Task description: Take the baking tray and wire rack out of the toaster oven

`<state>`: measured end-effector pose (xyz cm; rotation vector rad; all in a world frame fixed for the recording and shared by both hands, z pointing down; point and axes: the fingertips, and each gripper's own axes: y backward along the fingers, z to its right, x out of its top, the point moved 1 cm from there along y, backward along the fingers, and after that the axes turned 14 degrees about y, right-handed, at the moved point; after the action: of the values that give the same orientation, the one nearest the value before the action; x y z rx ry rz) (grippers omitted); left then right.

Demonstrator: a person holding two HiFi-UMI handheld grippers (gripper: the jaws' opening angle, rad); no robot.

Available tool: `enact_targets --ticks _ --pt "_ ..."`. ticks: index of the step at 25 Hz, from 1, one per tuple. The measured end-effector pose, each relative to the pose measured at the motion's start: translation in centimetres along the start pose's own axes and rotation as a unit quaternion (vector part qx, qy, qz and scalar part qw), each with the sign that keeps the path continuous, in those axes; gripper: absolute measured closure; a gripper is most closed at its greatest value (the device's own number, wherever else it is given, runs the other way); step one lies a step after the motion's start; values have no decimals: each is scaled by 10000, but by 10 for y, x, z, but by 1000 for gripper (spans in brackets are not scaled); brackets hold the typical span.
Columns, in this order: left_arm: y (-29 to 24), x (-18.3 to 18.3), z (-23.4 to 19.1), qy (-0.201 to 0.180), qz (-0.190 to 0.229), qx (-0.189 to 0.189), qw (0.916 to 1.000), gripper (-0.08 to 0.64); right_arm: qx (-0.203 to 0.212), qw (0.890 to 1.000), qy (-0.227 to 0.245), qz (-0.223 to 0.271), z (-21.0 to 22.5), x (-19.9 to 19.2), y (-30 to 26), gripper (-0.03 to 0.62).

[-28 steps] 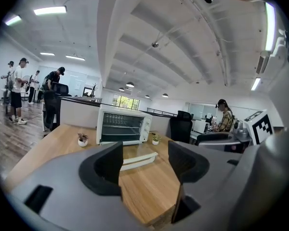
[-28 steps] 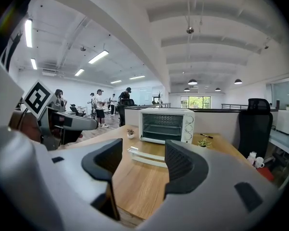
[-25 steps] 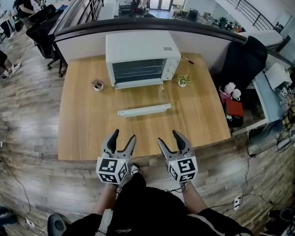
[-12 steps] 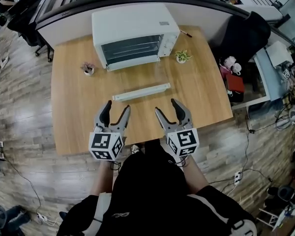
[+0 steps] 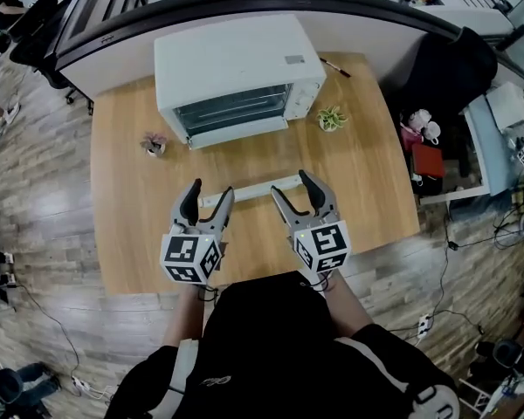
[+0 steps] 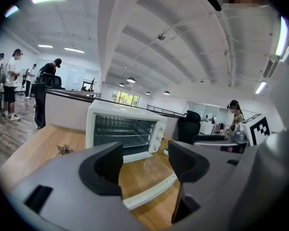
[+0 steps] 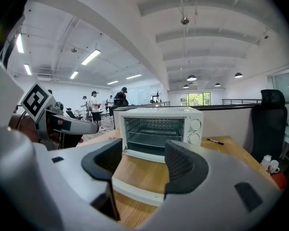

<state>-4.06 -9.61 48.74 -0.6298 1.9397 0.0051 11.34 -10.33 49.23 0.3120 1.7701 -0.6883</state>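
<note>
Oven [image 5: 236, 77] at the table's far side holds rack [image 7: 156, 128] and tray [image 7: 153, 135]. Left gripper [image 5: 211, 192] and right gripper [image 5: 293, 186] both stand spread and empty. Both items are probably stiff, light metal; grip each by its front edge.

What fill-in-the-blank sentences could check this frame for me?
The left tongs and right tongs both stand ____ and empty.
The toaster oven sits on a ____ table.
____ small potted plants flank it, the other on its right.
The white strip lies between the tongs and the ____.
Missing: open; wooden; two; oven.
</note>
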Motion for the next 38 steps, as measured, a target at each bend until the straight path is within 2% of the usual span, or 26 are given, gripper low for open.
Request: enact_targets --ticks 9,13,21,27,34,38 --pt "-74 5 -25 587 -39 226 9980 284 356 9991 -197 -149 49 -12 -71 307" --pt "-102 1 -43 1024 -65 298 9943 284 468 9983 -272 -237 61 -25 -104 307" --pt "-147 1 -82 1525 -8 645 9862 284 635 9964 -482 -274 82 -37 -162 307" --pt "-171 11 -107 2135 364 723 9736 284 726 9919 -1015 -254 88 -50 -199 311" --pt "-197 16 -135 2394 502 940 9650 284 731 9858 -1489 -258 94 -59 -237 313" --pt "-209 20 -147 2922 707 807 9503 284 738 9730 -2175 -242 96 -64 -253 321"
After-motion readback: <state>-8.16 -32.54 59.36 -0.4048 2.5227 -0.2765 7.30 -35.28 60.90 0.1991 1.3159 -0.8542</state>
